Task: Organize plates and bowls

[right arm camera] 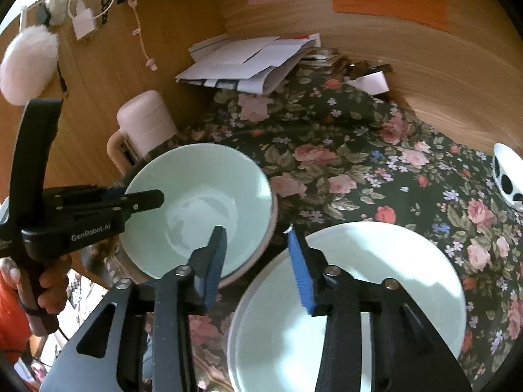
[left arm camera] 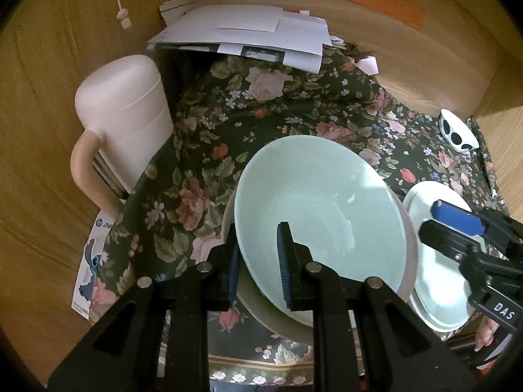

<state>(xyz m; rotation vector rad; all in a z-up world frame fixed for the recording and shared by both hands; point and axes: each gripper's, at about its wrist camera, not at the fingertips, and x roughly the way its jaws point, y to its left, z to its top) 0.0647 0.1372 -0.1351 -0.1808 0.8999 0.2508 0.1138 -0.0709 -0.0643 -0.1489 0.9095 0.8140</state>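
Note:
A pale green bowl (left arm camera: 320,196) sits tilted inside a larger beige-rimmed bowl (left arm camera: 410,261) on the floral cloth. My left gripper (left arm camera: 258,254) straddles the green bowl's near rim, one finger inside and one outside; whether it grips is unclear. In the right wrist view the green bowl (right arm camera: 209,202) is at left with the left gripper (right arm camera: 143,196) on its rim. A pale plate (right arm camera: 376,281) lies at right, also in the left wrist view (left arm camera: 438,281). My right gripper (right arm camera: 258,261) is open and empty, hovering above the plate's left edge.
A small white bowl with black dots (right arm camera: 508,176) stands at the far right. A pink lidded jug (left arm camera: 127,124) stands at the left. Papers (left arm camera: 242,32) are piled at the back against the wooden wall. The floral cloth (right arm camera: 359,170) covers the table.

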